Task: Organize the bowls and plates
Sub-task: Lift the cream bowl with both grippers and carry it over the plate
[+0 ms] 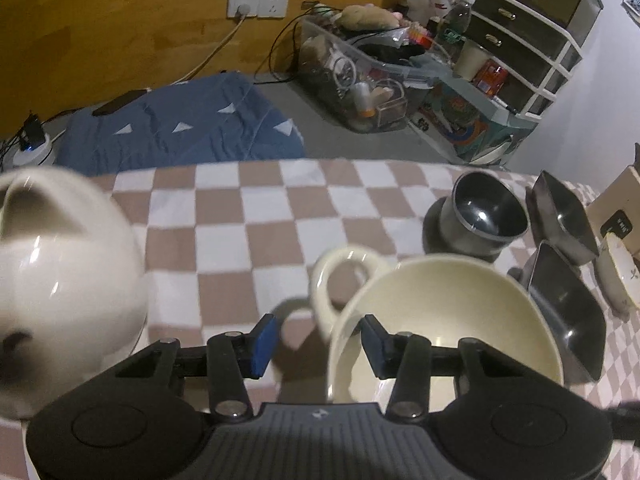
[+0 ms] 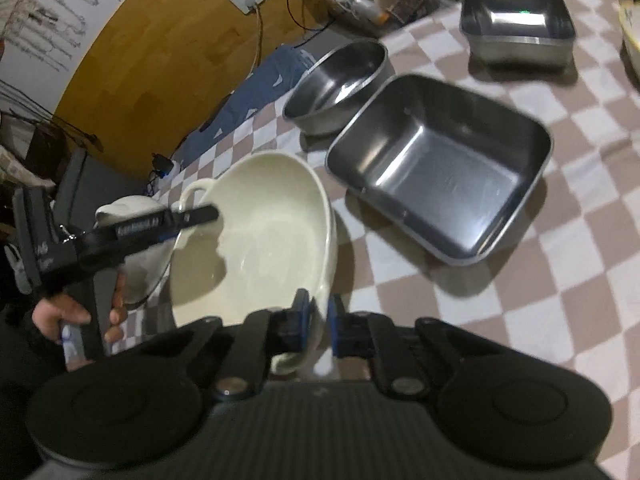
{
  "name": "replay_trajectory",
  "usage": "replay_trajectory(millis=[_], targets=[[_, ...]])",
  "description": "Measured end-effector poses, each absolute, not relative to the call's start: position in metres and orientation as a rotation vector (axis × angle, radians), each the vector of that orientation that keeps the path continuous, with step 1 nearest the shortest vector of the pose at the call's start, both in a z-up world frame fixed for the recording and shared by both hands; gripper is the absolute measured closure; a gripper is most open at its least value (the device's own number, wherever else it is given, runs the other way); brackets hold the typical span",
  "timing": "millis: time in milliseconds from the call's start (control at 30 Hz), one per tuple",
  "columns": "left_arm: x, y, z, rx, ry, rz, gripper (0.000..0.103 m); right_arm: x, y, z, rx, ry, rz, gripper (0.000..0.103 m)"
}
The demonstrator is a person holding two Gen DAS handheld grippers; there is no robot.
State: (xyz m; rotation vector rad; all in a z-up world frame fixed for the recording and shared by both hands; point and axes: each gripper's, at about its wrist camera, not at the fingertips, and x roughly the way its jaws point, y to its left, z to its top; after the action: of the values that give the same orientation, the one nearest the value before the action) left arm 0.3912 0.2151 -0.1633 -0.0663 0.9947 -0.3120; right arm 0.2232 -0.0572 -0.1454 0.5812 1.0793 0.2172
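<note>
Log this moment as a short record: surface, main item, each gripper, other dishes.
surface: checkered cloth
main item: cream bowl with loop handle
right gripper: shut on the near rim of the cream bowl
left gripper: jaws straddle the rim by the handle, not yet pressing
other dishes: round steel bowl, two square steel pans

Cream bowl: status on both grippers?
Right gripper shut on cream bowl near rim. Left gripper open, straddling far rim. Square steel pan close beside, not touching.
</note>
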Motion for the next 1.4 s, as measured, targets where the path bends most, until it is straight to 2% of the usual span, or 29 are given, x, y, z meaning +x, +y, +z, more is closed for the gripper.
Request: replay_trajectory(millis=[533,700,767,833,900,1000,1167,1200,1233,1267,1300,1400], targets=[[0.311,0.255,-0.175,-0.319,0.982,-0.152,0.054,0.266,-0.058,-0.142,0.468,1.035,0.210,0.095],[0.297,0.254,-0.174,-0.286,0.974,-0.150,0.053,0.274,-0.047,-0.137,0.396,1.019,0.231,0.093],[0.302,0.256,-0.173,-0.277,0.980,-0.159,0.053,0.270,-0.037,-0.134,0.317,1.008,0.238,0.085],[0.310,0.259,-0.171,-0.261,0.974,-0.157,0.054,0.263,-0.031,-0.130,0.280,0.997,0.244,0.068],[0.321,0.264,-0.166,-0.260,0.963,-0.168,0.054,0.258,-0.029,-0.129,0.284,1.004,0.256,0.061],[0.339,0.268,-0.162,-0.247,0.970,-0.208,0.054,0.253,-0.031,-0.132,0.321,1.029,0.250,0.059],[0.357,0.262,-0.163,-0.195,1.014,-0.270,0.055,0.249,-0.035,-0.146,0.406,1.086,0.226,0.060],[0.359,0.260,-0.164,-0.184,1.029,-0.281,0.057,0.248,-0.036,-0.148,0.420,1.089,0.221,0.065],[0.360,0.259,-0.166,-0.177,1.042,-0.293,0.062,0.248,-0.037,-0.150,0.442,1.092,0.220,0.075],[0.361,0.258,-0.166,-0.176,1.052,-0.306,0.064,0.249,-0.039,-0.152,0.468,1.096,0.216,0.079],[0.362,0.257,-0.167,-0.183,1.060,-0.317,0.069,0.250,-0.041,-0.153,0.483,1.102,0.202,0.080],[0.362,0.257,-0.167,-0.190,1.071,-0.315,0.070,0.253,-0.042,-0.155,0.493,1.110,0.207,0.080]])
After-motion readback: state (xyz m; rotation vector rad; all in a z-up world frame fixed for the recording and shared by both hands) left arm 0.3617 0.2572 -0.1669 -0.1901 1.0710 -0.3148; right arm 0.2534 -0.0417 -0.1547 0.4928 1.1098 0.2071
